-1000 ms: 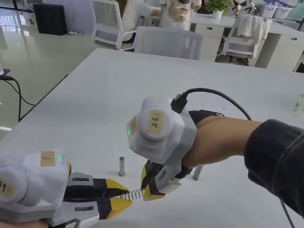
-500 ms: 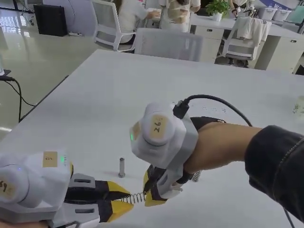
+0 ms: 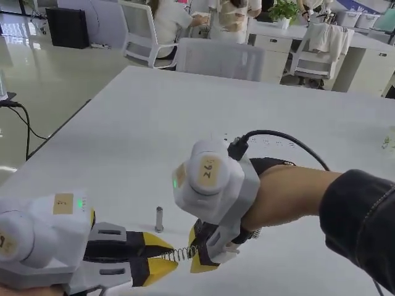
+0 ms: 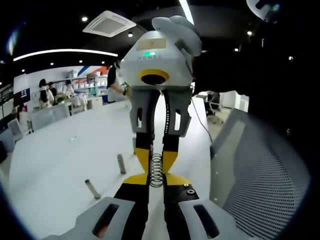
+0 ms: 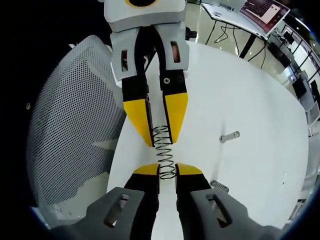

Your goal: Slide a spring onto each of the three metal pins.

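1. Metal spring (image 3: 181,253) hangs level just above the white table (image 3: 185,123). It spans the gap between the two grippers near the table's close edge.
2. Left gripper (image 3: 170,256): yellow jaw tips are pinched onto the spring's left end. In the left gripper view the coil sits between its own tips, with the jaws nearly together.
3. Right gripper (image 3: 196,251): it comes in from the right on a person's forearm (image 3: 284,191), tips facing the left gripper's. It is clamped on the spring's other end. The right gripper view shows that coil end wedged between its own yellow tips.
4. The two sets of tips are close but not touching, and the spring bridges them.
5. Pin (image 3: 158,219) stands upright on the table just beyond the spring, apart from both grippers.
6. In the left gripper view a second pin (image 4: 92,189) also stands on the table, left of the jaws and near the first.
7. Loose spring (image 5: 219,186) lies flat on the table, just to the right of the right gripper's jaws in the right gripper view.
8. Mesh chair back (image 5: 65,125) sits past the table edge, on the left of the right gripper view.
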### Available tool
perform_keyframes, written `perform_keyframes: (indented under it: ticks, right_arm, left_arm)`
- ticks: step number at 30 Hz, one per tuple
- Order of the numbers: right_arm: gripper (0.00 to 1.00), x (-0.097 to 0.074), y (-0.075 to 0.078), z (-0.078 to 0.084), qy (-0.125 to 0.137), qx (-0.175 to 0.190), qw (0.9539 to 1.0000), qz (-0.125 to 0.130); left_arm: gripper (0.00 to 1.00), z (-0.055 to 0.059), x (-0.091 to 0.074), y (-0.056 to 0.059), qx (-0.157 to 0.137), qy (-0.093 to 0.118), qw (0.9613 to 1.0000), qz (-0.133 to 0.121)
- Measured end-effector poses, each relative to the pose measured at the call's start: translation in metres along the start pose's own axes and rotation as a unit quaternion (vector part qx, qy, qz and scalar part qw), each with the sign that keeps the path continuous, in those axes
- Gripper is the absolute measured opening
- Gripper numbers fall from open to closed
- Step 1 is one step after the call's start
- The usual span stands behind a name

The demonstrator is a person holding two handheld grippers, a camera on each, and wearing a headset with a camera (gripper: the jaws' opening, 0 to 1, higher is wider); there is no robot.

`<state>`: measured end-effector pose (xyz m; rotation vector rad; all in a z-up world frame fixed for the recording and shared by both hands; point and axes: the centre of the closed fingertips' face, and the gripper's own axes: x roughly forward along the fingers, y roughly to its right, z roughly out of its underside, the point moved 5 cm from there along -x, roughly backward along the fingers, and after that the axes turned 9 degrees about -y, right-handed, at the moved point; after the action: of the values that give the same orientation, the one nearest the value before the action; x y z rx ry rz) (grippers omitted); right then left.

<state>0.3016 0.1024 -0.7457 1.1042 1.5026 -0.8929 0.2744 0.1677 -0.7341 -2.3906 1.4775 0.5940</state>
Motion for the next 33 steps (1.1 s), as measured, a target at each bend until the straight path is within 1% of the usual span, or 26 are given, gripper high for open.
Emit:
perform_keyframes:
  ticks: [8, 13, 20, 23, 33]
  right_arm:
    - [0.08, -0.003, 0.000, -0.001, -0.001, -0.002, 1.0000, 0.005]
    - [0.08, -0.011, 0.001, -0.005, 0.003, -0.005, 0.9999, 0.010]
    - [0.08, -0.014, -0.001, -0.010, 0.005, -0.009, 0.9999, 0.010]
    - [0.08, -0.017, -0.002, -0.013, 0.009, -0.010, 0.9999, 0.008]
    - [0.08, -0.024, -0.004, -0.023, 0.021, -0.013, 0.9997, 0.008]
  left_arm:
    - [0.02, 0.002, 0.000, 0.000, -0.002, 0.002, 1.0000, -0.002]
    - [0.02, 0.004, 0.000, -0.001, 0.000, -0.005, 1.0000, -0.006]
    - [0.02, 0.007, 0.001, 0.000, -0.002, -0.012, 0.9999, -0.004]
    - [0.02, 0.009, 0.002, 0.001, -0.003, -0.016, 0.9999, -0.003]
    - [0.02, 0.011, 0.003, 0.001, -0.007, -0.014, 0.9999, -0.001]
